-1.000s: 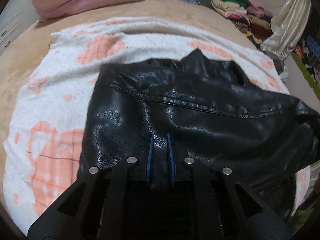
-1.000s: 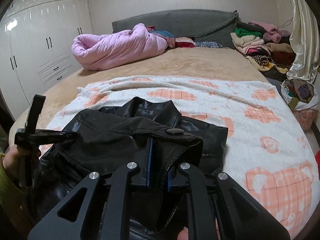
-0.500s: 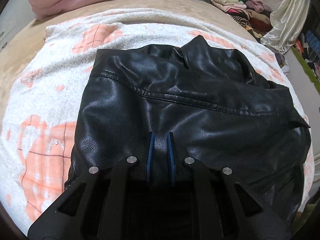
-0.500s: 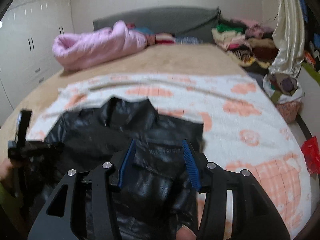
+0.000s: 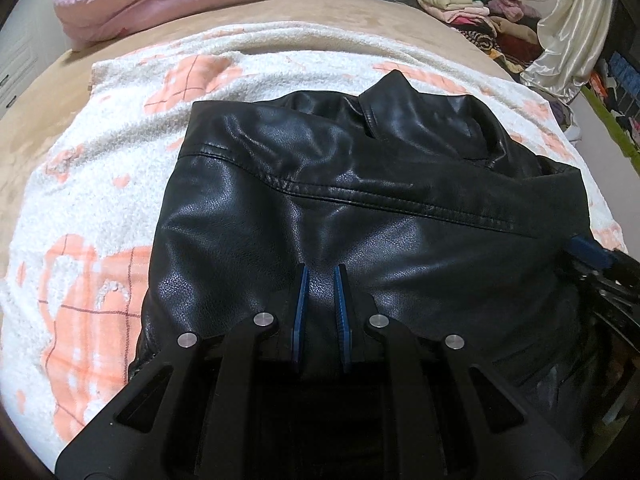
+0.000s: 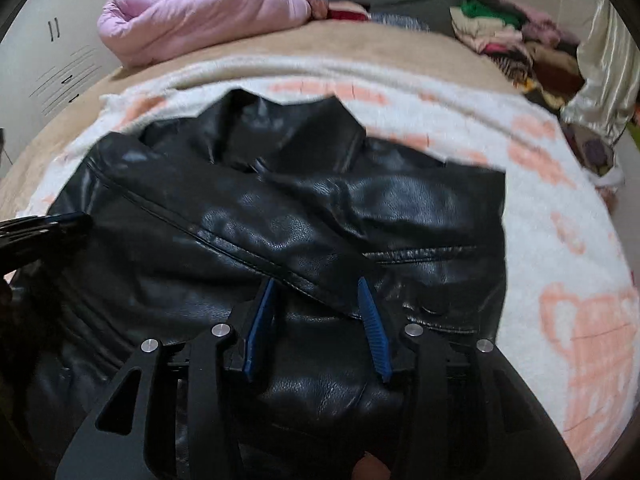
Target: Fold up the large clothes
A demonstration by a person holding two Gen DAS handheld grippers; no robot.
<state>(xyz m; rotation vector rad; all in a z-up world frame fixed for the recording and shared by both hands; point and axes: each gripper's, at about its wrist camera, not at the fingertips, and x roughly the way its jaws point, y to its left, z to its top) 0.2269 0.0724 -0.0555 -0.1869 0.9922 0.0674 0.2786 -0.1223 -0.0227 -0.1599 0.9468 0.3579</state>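
Since a second ago my right tongs [image 6: 318,300] let go of the flap with the snap button that they were pinching, and they have come down low over the black leather jacket [image 5: 360,208]. Their jaws opened wide, then closed in a little just now. They now stand partly open, with a raised fold of the jacket lying between the blue pads [image 6: 372,328]. The picture is a bit blurry there, so I think the pads are not pressing on it, but I am not sure.

My left tongs [image 5: 320,296] have hardly moved. Their jaws are pulled in narrow and they pinch a small ridge of the jacket's leather between the blue pads [image 5: 299,300].

The jacket now lies flatter than before. It spreads out ahead of both tongs on the white blanket with orange patches [image 5: 100,184], which covers the tan bed [image 5: 36,120]. Its long seam [image 5: 400,200] runs across just ahead of the left tongs, and its collar [image 5: 392,96] stands up at the far edge. From the left tongs I see the tip of the right tongs at the jacket's right edge. From the right tongs I see the dark left tongs at the jacket's left edge.

Far ahead, a rolled pink quilt [image 6: 200,16] sits on the bed. A pile of folded clothes [image 6: 512,36] sits far ahead to the right.
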